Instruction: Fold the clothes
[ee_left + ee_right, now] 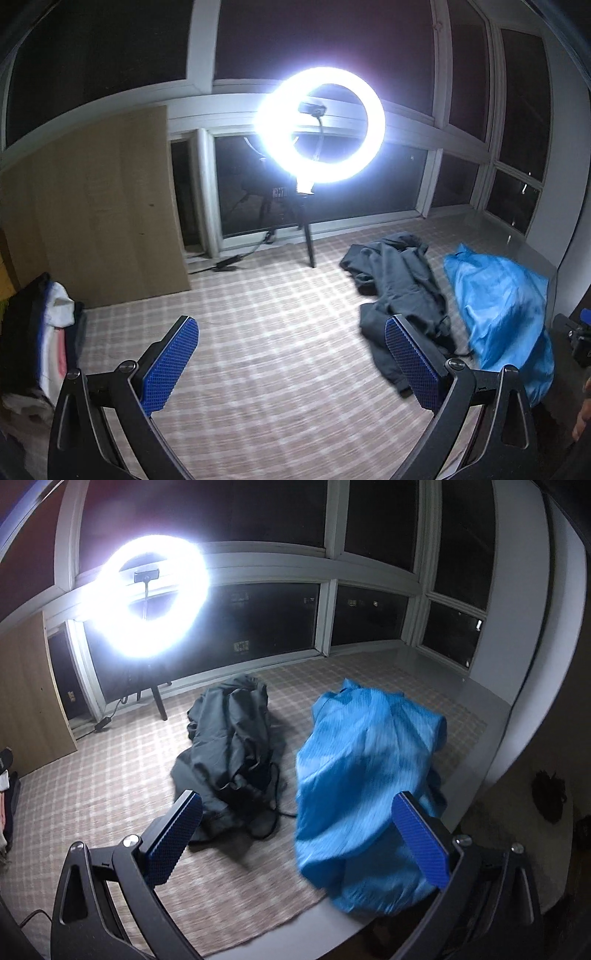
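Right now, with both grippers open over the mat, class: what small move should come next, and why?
Probably lower the right gripper onto the near edge of the blue garment. Both grippers hang open and empty, the left gripper over bare checked mat; the blue garment lies crumpled nearest the right fingers, the dark garment further left.

Two crumpled garments lie side by side on the mat [110,775]: trousers [229,734] left, jacket [362,768] right.
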A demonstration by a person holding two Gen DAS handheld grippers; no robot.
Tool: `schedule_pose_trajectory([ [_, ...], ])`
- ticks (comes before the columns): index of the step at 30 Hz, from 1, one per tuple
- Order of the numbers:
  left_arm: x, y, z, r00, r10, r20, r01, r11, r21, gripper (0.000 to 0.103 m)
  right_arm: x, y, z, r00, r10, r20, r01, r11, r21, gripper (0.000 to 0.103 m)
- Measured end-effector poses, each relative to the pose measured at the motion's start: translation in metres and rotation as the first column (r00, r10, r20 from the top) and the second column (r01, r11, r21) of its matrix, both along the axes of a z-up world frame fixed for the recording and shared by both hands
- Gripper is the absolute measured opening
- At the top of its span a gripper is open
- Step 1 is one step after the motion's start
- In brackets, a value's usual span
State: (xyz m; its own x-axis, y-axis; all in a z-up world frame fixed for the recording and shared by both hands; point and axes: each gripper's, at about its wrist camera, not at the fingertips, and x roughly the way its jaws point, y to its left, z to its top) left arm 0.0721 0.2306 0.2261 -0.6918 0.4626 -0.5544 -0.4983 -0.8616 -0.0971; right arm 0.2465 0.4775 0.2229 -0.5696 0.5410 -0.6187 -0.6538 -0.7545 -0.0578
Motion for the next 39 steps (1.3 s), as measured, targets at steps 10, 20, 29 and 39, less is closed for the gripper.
schedule_pose_trajectory([
  [10,0.012,0.106,-0.031,0.993,-0.051,0.111,0.052,0.999,-0.010,0.102,0.030,0.142,0.021,0.993,0.019,-0.120,-0.020,1.000,-0.010,0.103],
  [20,0.004,0.136,-0.042,0.991,0.022,0.133,-0.011,0.996,-0.089,0.102,-0.010,0.210,0.026,0.973,0.144,-0.182,-0.162,0.983,-0.085,0.102],
  [29,-0.007,0.059,0.008,0.967,0.254,0.027,-0.249,0.962,-0.112,0.102,-0.194,0.186,-0.071,0.917,0.393,-0.070,-0.393,0.859,-0.326,0.102],
  [39,0.005,-0.069,0.034,0.856,0.516,-0.018,-0.515,0.851,-0.100,0.102,-0.291,0.145,-0.196,0.854,0.508,0.112,-0.397,0.775,-0.492,0.028],
])
